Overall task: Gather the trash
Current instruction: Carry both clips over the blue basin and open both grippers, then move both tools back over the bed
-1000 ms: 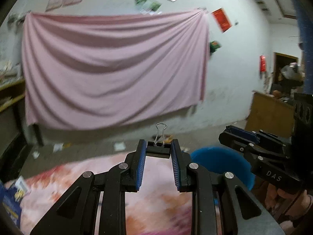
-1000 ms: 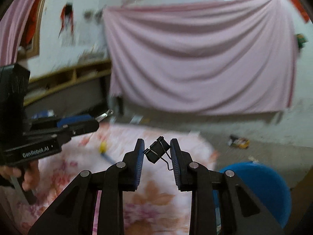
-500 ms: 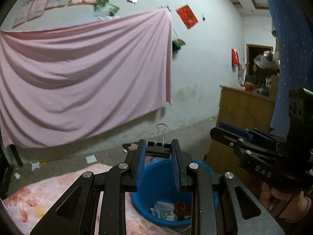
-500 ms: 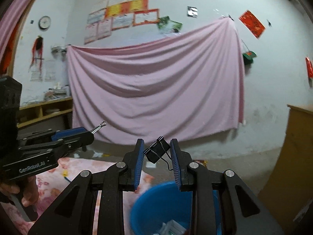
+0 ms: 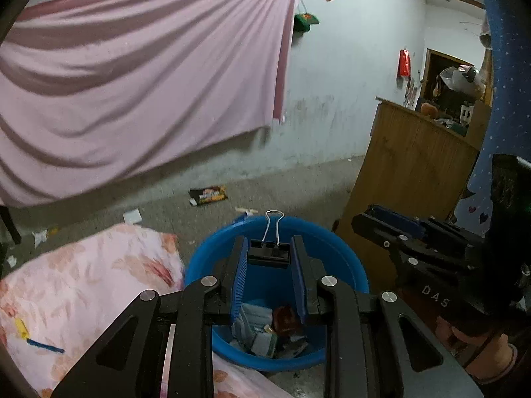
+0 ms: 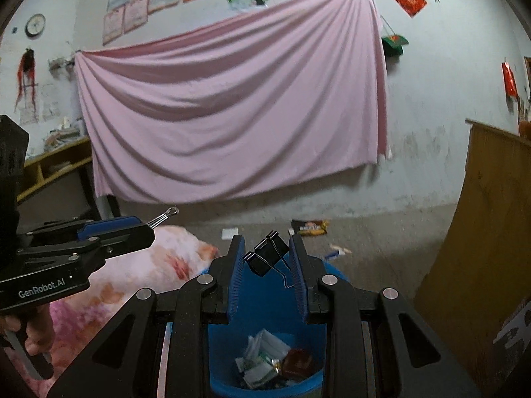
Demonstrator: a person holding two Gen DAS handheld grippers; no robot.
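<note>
Left tongs [image 5: 269,258]: we see them clamped on a black binder clip [image 5: 268,254], held square between the blue pads [image 5: 239,278], its wire handle pointing up toward 12 o'clock. Right tongs [image 6: 266,260]: clamped on a second black binder clip [image 6: 265,257], this one tilted, one wire handle trailing down toward 5 o'clock against the right-hand pad.

Directly under both pairs of tongs we note the blue plastic basin [image 5: 345,265], which in the right wrist view [image 6: 229,381] fills the gap between the fingers. Inside it lie crumpled paper and wrappers [image 5: 265,331]; the same heap [image 6: 275,361] shows at 6 o'clock in the right view. Both clips hang above the basin's opening, neither touching it.

At 9 o'clock of the basin, touching its rim, is a table draped in a pink floral cloth [image 5: 83,285]. On the cloth, toward 8 o'clock in the left view, we record a small yellow scrap [image 5: 20,328] just beside a blue stick-like piece [image 5: 44,346].

Beyond the basin, on the concrete floor [image 5: 292,185], lie a dark snack wrapper [image 5: 208,195] at 12 o'clock and a white paper scrap [image 5: 132,216] at 11 o'clock. A wooden cabinet [image 5: 408,172] stands at 2 o'clock. Farthest, a pink sheet [image 6: 232,112] hangs across the wall.
</note>
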